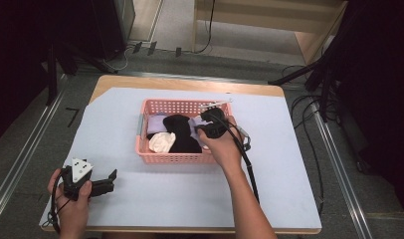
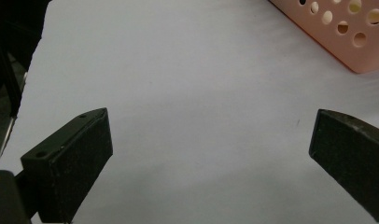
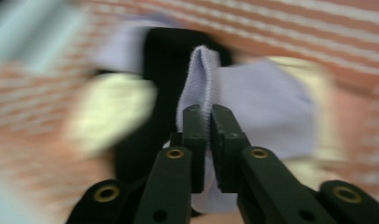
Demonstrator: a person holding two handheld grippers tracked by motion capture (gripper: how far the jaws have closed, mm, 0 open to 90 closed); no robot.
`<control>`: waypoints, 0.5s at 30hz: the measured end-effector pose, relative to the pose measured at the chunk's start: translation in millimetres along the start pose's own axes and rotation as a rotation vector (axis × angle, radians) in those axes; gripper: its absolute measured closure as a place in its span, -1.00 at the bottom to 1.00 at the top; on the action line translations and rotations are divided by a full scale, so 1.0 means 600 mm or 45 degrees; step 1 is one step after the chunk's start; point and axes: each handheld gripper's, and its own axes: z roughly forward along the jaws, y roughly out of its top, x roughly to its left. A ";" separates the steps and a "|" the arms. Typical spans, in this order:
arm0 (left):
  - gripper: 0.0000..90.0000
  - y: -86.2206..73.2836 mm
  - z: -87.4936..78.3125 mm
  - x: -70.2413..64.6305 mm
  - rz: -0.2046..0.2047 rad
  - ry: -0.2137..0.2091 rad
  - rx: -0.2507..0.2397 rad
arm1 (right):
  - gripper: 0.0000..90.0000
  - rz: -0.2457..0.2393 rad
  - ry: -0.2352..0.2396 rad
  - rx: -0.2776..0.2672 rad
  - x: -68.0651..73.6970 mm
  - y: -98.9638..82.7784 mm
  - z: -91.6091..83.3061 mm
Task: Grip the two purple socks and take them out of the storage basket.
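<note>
Right gripper [image 3: 205, 116] pinched tight on a fold of pale lilac cloth [image 3: 267, 107] rising between its jaws over the pink basket [image 1: 155, 158]; soft, light, limp, best gripped at bunched fold; left gripper [image 2: 211, 154] wide open, empty.

The basket [image 1: 177, 158] is pink plastic, smooth and full of little holes. The table [image 1: 180, 82] has a pale wood edge, and a flat, dull, pale sheet [image 1: 190, 191] covers its top. The pale purple cloth [image 3: 267, 102] looks soft and finely knitted. The right tongs [image 3: 209, 116] are dull black with shiny brass screws.
</note>
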 end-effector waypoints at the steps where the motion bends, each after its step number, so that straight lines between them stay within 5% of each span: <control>1: -0.99 0.000 0.000 0.000 -0.002 -0.001 0.001 | 0.75 -0.008 -0.086 -0.003 -0.008 -0.002 0.008; 2: -0.99 0.000 0.000 0.000 -0.004 -0.004 0.002 | 0.68 -0.047 -0.254 -0.008 -0.021 -0.007 0.023; 4: -0.99 0.000 0.000 0.001 -0.007 -0.005 0.006 | 0.50 -0.063 -0.301 -0.027 -0.024 -0.007 0.028; 7: -0.99 0.000 0.001 0.000 -0.008 -0.003 0.007 | 0.46 -0.062 -0.273 -0.056 -0.020 -0.006 0.025; 8: -0.99 0.001 0.001 0.000 -0.002 -0.002 0.012 | 0.41 -0.042 -0.188 -0.081 -0.012 -0.004 0.023; 10: -0.99 0.001 0.001 0.000 0.001 -0.002 0.010 | 0.37 -0.044 -0.158 -0.069 -0.008 -0.003 0.025; 12: -0.99 0.000 0.001 -0.001 0.006 0.003 0.006 | 0.23 -0.088 -0.137 0.048 0.000 -0.002 0.047; 15: -0.99 0.000 0.001 -0.001 0.007 0.003 0.003 | 0.13 -0.070 -0.129 0.239 -0.001 0.000 0.070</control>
